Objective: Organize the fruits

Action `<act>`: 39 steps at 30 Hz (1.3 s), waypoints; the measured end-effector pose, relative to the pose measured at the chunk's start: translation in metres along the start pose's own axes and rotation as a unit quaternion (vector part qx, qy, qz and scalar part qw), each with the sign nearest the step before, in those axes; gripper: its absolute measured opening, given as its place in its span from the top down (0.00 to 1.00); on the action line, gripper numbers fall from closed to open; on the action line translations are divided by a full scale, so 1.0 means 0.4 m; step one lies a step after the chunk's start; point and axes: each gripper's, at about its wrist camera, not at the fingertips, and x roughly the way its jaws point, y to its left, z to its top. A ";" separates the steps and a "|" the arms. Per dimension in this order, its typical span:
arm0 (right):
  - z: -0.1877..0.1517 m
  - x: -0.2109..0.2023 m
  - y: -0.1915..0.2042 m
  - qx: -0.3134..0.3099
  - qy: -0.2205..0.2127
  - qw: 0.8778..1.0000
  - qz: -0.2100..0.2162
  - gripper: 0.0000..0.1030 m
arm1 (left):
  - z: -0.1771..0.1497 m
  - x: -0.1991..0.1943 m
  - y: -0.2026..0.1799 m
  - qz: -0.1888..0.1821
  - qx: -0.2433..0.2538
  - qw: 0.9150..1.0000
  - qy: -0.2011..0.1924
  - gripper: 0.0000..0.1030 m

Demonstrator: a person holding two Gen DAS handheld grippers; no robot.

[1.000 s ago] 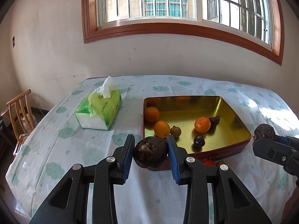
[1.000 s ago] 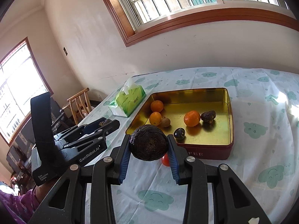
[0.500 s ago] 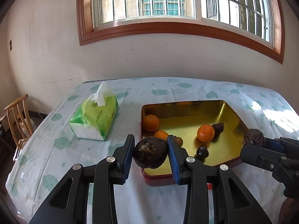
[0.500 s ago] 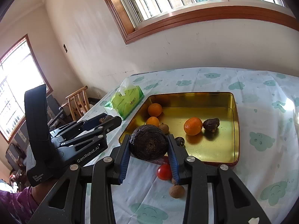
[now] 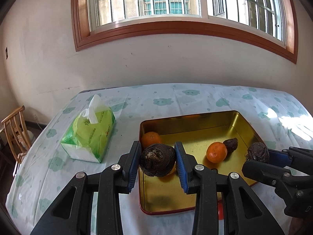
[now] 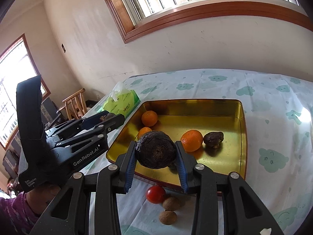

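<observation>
Two dark, wrinkled round fruits sit clamped, one in the left tool (image 5: 158, 162), one in the right tool (image 6: 156, 152).

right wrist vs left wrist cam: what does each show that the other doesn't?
Right wrist only: a red tomato and two small brown fruits on the cloth in front of the tin, clear of its near wall.

Left wrist only: the long window face-on.

Both: gold tin with oranges, tissue pack, and each tongs shut on a dark wrinkled fruit.
</observation>
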 end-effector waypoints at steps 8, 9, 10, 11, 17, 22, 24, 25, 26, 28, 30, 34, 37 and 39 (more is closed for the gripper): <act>0.014 0.015 -0.039 0.000 0.000 1.000 -0.016 0.66 | 0.000 0.047 -0.019 -0.001 0.007 1.000 0.009 0.65; 0.016 0.017 -0.042 0.001 0.000 1.000 -0.017 0.66 | 0.000 0.052 -0.020 -0.001 0.008 1.000 0.010 0.65; 0.017 0.018 -0.045 0.001 0.001 1.000 -0.018 0.66 | 0.000 0.056 -0.021 -0.001 0.009 1.000 0.011 0.65; 0.017 0.020 -0.046 0.002 0.001 1.000 -0.018 0.66 | 0.000 0.060 -0.023 -0.001 0.009 1.000 0.012 0.65; 0.017 0.031 -0.057 0.005 0.003 1.000 -0.019 0.66 | 0.000 0.082 -0.028 0.001 0.016 1.000 0.016 0.65; 0.016 0.036 -0.065 0.009 0.003 1.000 -0.018 0.66 | -0.001 0.090 -0.030 0.001 0.018 1.000 0.018 0.65; 0.016 0.037 -0.066 0.009 0.003 1.000 -0.019 0.66 | -0.002 0.096 -0.031 0.002 0.019 1.000 0.019 0.65; 0.017 0.037 -0.068 0.010 0.003 1.000 -0.019 0.66 | -0.002 0.098 -0.032 0.002 0.019 1.000 0.020 0.65; 0.017 0.038 -0.068 0.010 0.003 1.000 -0.018 0.66 | -0.002 0.100 -0.033 0.001 0.020 1.000 0.020 0.65; 0.018 0.040 -0.071 0.010 0.004 1.000 -0.018 0.66 | -0.002 0.104 -0.034 0.002 0.020 1.000 0.020 0.65; 0.020 0.043 -0.074 0.011 0.004 1.000 -0.019 0.66 | -0.002 0.108 -0.036 0.001 0.021 1.000 0.021 0.65; 0.022 0.045 -0.076 0.011 0.004 1.000 -0.019 0.66 | 0.000 0.112 -0.037 0.001 0.021 1.000 0.021 0.65; 0.022 0.047 -0.077 0.011 0.005 1.000 -0.019 0.66 | 0.000 0.113 -0.037 0.002 0.021 1.000 0.021 0.65; 0.022 0.046 -0.076 0.011 0.005 1.000 -0.018 0.66 | 0.000 0.114 -0.037 0.001 0.021 1.000 0.022 0.65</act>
